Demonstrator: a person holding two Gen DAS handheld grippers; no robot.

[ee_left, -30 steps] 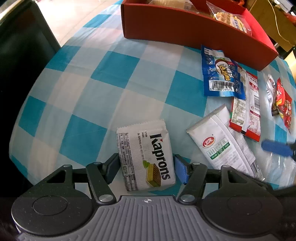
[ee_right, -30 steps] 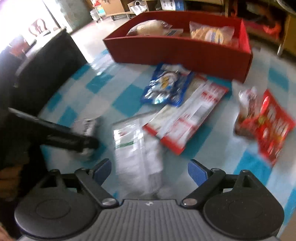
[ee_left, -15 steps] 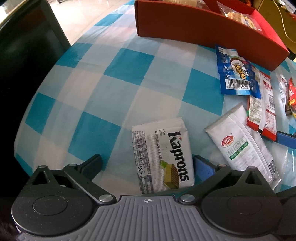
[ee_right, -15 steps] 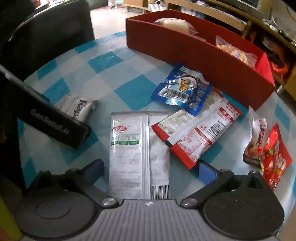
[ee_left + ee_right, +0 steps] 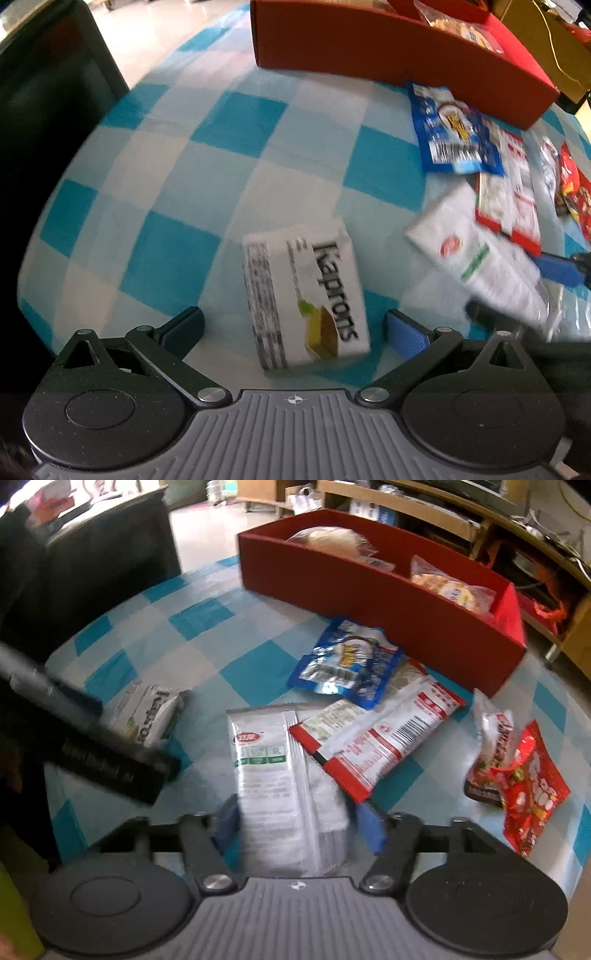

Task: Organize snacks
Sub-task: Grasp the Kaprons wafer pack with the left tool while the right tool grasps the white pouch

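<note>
A white Kaprons wafer pack (image 5: 306,299) lies on the blue-checked cloth between the open fingers of my left gripper (image 5: 295,328), not gripped; it also shows in the right wrist view (image 5: 147,712). My right gripper (image 5: 299,823) has closed its fingers against the sides of a long white snack pack (image 5: 280,775), which also shows in the left wrist view (image 5: 476,254). A red box (image 5: 388,602) at the far side holds bagged snacks.
A blue pouch (image 5: 347,664), a red-and-white packet (image 5: 380,734) and red candy bags (image 5: 517,771) lie on the cloth right of the white pack. A dark chair (image 5: 48,110) stands at the left table edge. Wooden shelving (image 5: 480,524) stands behind the box.
My left gripper opened and let go of the Kaprons pack. My right gripper moved in over the long white pack and closed its fingers onto it.
</note>
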